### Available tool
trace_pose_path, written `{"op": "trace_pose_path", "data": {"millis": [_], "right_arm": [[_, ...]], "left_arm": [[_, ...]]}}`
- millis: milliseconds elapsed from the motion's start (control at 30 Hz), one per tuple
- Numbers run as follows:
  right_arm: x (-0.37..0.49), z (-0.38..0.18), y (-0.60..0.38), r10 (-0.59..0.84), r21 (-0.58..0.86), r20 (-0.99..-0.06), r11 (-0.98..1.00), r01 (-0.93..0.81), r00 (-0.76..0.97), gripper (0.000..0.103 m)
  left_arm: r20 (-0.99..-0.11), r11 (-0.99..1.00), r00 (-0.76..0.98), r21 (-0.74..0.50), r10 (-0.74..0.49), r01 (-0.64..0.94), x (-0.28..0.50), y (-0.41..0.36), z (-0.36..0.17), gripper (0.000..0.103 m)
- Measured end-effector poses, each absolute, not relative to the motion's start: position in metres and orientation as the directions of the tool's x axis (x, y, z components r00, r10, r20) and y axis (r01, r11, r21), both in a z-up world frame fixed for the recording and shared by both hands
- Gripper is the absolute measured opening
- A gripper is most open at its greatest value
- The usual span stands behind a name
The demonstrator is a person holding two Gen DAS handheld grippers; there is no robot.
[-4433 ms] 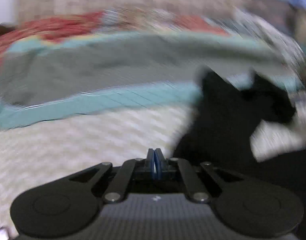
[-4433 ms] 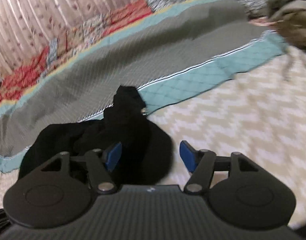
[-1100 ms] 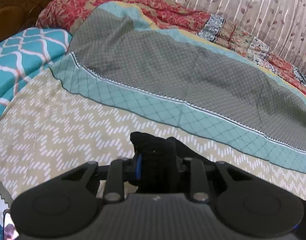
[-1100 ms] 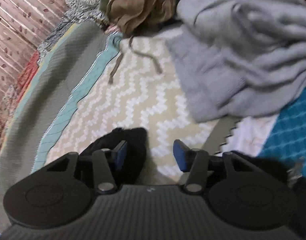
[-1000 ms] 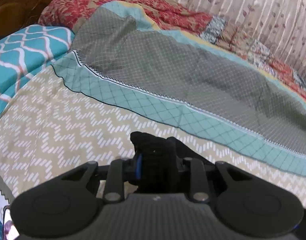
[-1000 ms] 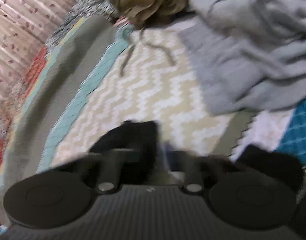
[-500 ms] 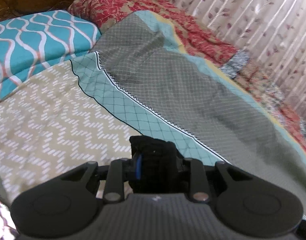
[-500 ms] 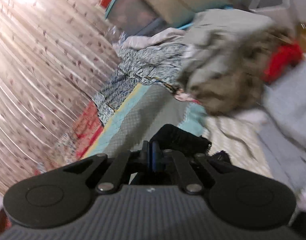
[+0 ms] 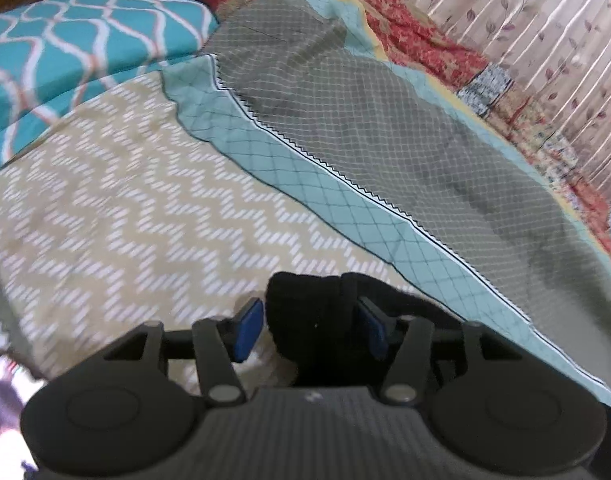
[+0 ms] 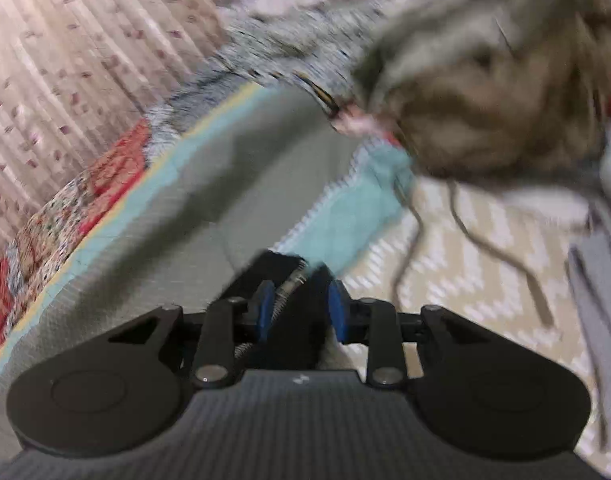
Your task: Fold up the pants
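Both tongs have let go since half a second ago. Left tongs [image 9: 309, 328] are opening, pads clear of the black pants [image 9: 309, 320] bunched between them on the bed [image 9: 105, 208]. Right tongs [image 10: 301, 312] are opening too, another dark fold of the pants [image 10: 293, 320] between their blue pads, though blur hides any contact. Beyond lie the teal-edged grey quilt [image 9: 385, 128], a teal pillow [image 9: 85, 40], a brown clothes heap [image 10: 497, 92] and the curtain [image 10: 65, 60].

Open zigzag bedspread [image 9: 117, 208] ahead — clothes heap [image 10: 497, 92] crowding the right.
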State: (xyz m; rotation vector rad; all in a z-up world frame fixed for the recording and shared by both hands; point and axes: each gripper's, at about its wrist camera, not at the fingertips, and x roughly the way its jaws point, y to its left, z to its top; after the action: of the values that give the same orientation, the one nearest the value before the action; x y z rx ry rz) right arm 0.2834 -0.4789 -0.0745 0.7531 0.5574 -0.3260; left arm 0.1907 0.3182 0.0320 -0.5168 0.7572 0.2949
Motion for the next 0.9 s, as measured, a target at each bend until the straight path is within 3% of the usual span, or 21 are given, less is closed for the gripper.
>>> {"op": "trace_pose_path", "data": {"millis": [100,233,267,433,500,567,667,900], "right_arm": [[0.289,-0.093,-0.477,-0.055,0.585,-0.608,0.644,0.494,0.792,0.034],[0.303,-0.105,-0.462,0.0,0.602,-0.634,0.628,0.493,0.773,0.032],[0.307,-0.102,-0.457,-0.008,0.576,-0.646,0.652,0.494,0.764,0.014],[0.296,-0.058,-0.454,-0.305,0.351,-0.575,0.746,0.566,0.759,0.009],[0.291,-0.059,-0.463,-0.364,0.283,-0.616,0.726,0.627,0.699,0.014],[0.285,-0.062,-0.466,-0.351,0.255,-0.651,0.734,0.629,0.673,0.027],[0.252,-0.055,-0.463,-0.359,0.298,-0.611,0.722,0.624,0.706,0.043],[0.164,-0.049,-0.432,-0.053,0.528,-0.55,0.751,0.396,0.833,0.043]], "left_arm": [[-0.716,0.847,0.694,-0.325,0.07,-0.421,0.169,0.314,0.036,0.061],[-0.75,0.884,0.652,-0.229,0.107,-0.408,0.172,0.303,0.033,0.063],[-0.754,0.883,0.644,-0.212,0.125,-0.419,0.173,0.301,0.032,0.063],[-0.742,0.872,0.657,-0.226,0.135,-0.435,0.172,0.3,0.04,0.063],[-0.746,0.886,0.653,-0.207,0.131,-0.415,0.168,0.294,0.041,0.065],[-0.756,0.905,0.64,-0.165,0.139,-0.391,0.161,0.286,0.04,0.067],[-0.771,0.927,0.622,-0.126,0.133,-0.354,0.141,0.279,0.038,0.077],[-0.804,0.908,0.591,-0.198,0.065,-0.369,0.079,0.295,0.037,0.079]]}}
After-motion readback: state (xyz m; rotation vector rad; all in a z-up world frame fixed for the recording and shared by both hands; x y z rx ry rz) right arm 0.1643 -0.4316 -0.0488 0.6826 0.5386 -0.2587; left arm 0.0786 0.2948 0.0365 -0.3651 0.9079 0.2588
